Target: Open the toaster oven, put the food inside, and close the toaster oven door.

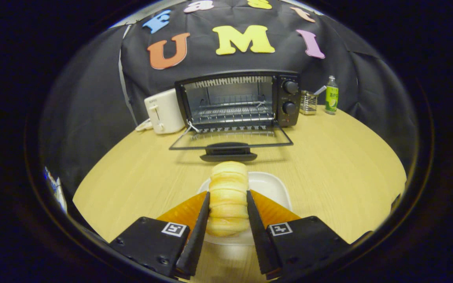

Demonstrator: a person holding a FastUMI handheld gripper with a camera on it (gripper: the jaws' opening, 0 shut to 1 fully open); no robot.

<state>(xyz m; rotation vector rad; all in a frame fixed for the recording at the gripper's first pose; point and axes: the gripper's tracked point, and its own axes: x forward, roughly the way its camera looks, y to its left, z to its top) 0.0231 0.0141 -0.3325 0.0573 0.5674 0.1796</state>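
— Nearest item first: what sits at the gripper (227,196)?

— Both fingers (201,220) press against the sides of a bread roll (228,196), a long, pale, ridged loaf. The jaws are closed on it, one finger on each flank. The roll runs forward between the fingers and extends a little beyond their tips.

— Where is the roll relative to the plate?

— Directly over a white plate (271,184) on the wooden table (328,165). Whether the roll touches the plate or is lifted clear of it, I cannot tell.

— Status of the toaster oven?

— The toaster oven (238,100) stands beyond the plate, against the black cloth wall. Its glass door (230,139) is folded fully down, lying flat toward the gripper, with the dark handle (228,152) at its near edge, just ahead of the roll's far end. The wire rack (232,112) inside is visible and bare. Two knobs (290,97) sit one above the other on the right panel.

— Surrounding items?

— A white toaster (164,111) stands touching or just beside the oven's left side. To the oven's right: a wire mesh holder (308,103) with a utensil in it, then a green bottle (331,95), upright, near the table's far edge.
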